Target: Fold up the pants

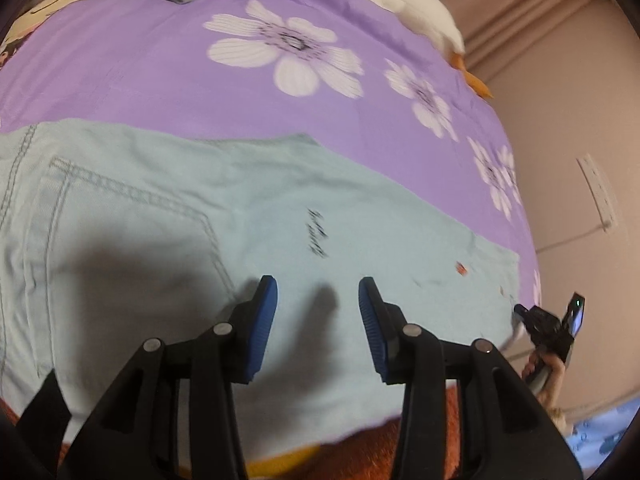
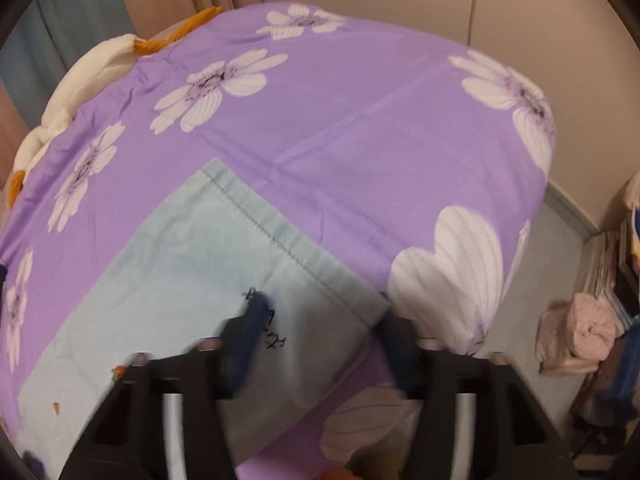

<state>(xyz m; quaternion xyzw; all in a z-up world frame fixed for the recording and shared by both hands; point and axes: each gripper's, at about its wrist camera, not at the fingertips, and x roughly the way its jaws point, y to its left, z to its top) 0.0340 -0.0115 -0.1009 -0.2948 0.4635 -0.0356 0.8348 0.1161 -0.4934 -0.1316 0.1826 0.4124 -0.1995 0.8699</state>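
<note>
Pants point(image 1: 168, 216) are lying flat on the purple flowered bedsheet point(image 1: 160, 80), pale blue denim with double-stitched seams. I am reading the two wrist views against each other. The left view is showing a stitched back pocket point(image 1: 132, 216), a small dark embroidered mark point(image 1: 318, 234) and, at the far right edge of the cloth, the right gripper point(image 1: 520, 312) with a hand point(image 1: 546, 368) on its handle. The right view is showing the stitched hem point(image 2: 280, 244) running diagonally, a folded pink cloth point(image 2: 588, 328) on the floor by the wall, and a white and orange plush toy point(image 2: 80, 84) at the bed's far edge.

The left gripper point(image 1: 318, 324) is hovering over the denim just below the embroidered mark, its ribbed blue pads point(image 1: 264, 320) standing apart with bare fabric and shadow between them; it is holding nothing.

In its own view, the right gripper point(image 2: 320, 344) is sitting over the hem corner, its fingers blurred. The corner of the leg is lying between the jaws, but I cannot tell whether the pads are pressing on it.
</note>
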